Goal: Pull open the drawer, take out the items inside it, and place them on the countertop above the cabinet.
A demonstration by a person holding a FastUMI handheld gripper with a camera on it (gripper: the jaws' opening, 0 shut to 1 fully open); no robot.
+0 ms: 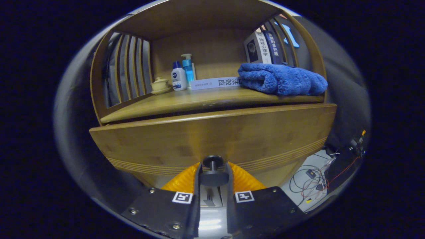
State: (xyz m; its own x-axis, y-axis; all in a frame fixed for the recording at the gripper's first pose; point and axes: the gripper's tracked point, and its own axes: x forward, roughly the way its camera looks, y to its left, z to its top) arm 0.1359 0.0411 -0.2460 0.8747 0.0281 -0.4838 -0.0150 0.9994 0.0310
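The hand-held gripper [213,172], low in the middle of the frame, pinches the dark round knob [213,162] of the drawer [212,137], its orange ribbed fingers [182,181] pressing the knob's stem from both sides, probably so a straight pull slides the drawer out. The drawer front is smooth bamboo-toned wood with fine grooves along its lower edge; it stands slightly proud of the cabinet, its contents hidden. Above it, the wooden surface [186,101] carries a plush folded blue towel [280,79] at the right, two plastic bottles [182,74] and a small pale lidded cup [159,85] at the left, and upright books [262,48] behind the towel.
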